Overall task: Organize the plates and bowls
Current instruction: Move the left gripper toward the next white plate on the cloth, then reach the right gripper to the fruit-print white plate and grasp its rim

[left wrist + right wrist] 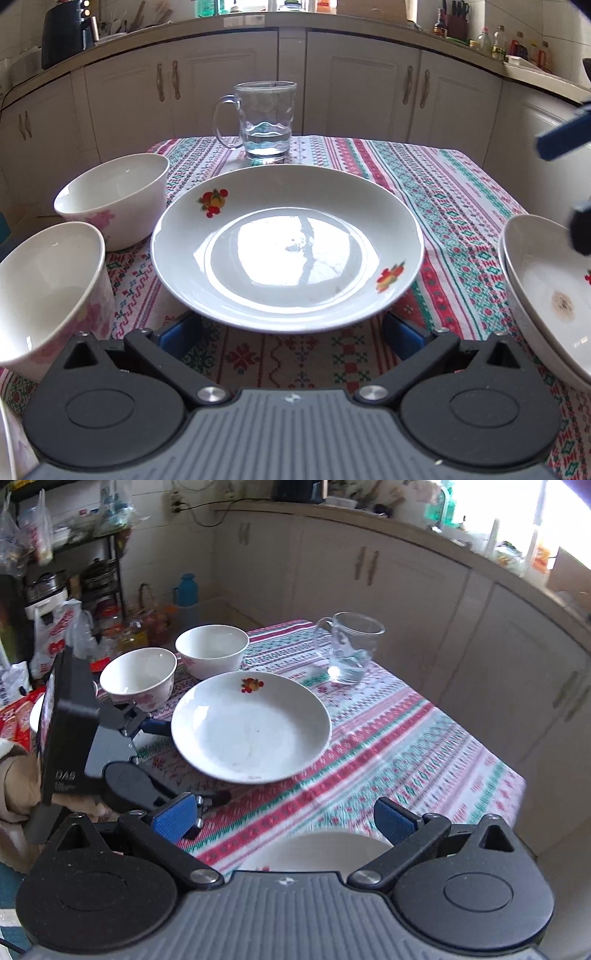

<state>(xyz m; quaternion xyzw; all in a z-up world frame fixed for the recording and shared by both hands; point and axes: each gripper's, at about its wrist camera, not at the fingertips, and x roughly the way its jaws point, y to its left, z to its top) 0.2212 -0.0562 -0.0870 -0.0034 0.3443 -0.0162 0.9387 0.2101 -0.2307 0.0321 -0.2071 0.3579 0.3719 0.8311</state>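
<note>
A white plate with fruit prints (288, 247) lies on the patterned tablecloth (461, 206), just ahead of my left gripper (291, 336), which is open with its blue pads under the plate's near rim. Two white bowls with pink flowers stand at the left, one far (114, 199) and one near (44, 295). A second white plate (546, 295) lies at the right. In the right wrist view my right gripper (284, 823) is open above that second plate (314, 853); the first plate (251, 723), both bowls (212, 650) (138, 677) and the left gripper's body (110, 746) show beyond.
A glass mug with some water (266, 118) stands behind the plate near the table's far edge. White kitchen cabinets (362, 81) run behind the table. The right gripper's blue fingers (561, 140) show at the right edge of the left wrist view. Bags and pots clutter the left side (55, 627).
</note>
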